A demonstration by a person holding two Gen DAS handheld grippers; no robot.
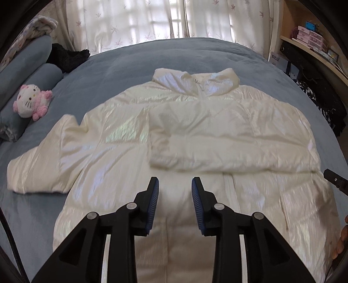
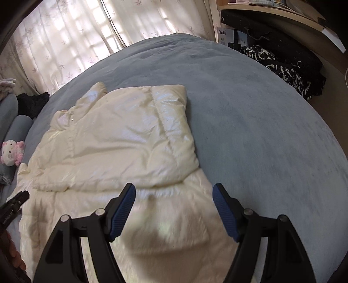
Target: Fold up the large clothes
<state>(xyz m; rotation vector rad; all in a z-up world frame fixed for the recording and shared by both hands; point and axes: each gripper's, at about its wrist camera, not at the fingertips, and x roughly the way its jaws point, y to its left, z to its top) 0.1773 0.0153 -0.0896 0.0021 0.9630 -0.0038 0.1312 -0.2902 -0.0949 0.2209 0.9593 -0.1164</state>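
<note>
A shiny cream puffer jacket lies front up on the blue bed, collar at the far end. Its right sleeve is folded across the chest; its left sleeve lies spread out to the left. My left gripper is open and empty above the jacket's lower middle. My right gripper is open and empty above the jacket's lower right part, beside the folded sleeve. The tip of the right gripper shows at the left wrist view's right edge.
The blue bed cover stretches to the right of the jacket. A pink and white plush cat and blue pillows lie at the left. Curtains hang behind the bed. Shelves and dark clothes stand at the right.
</note>
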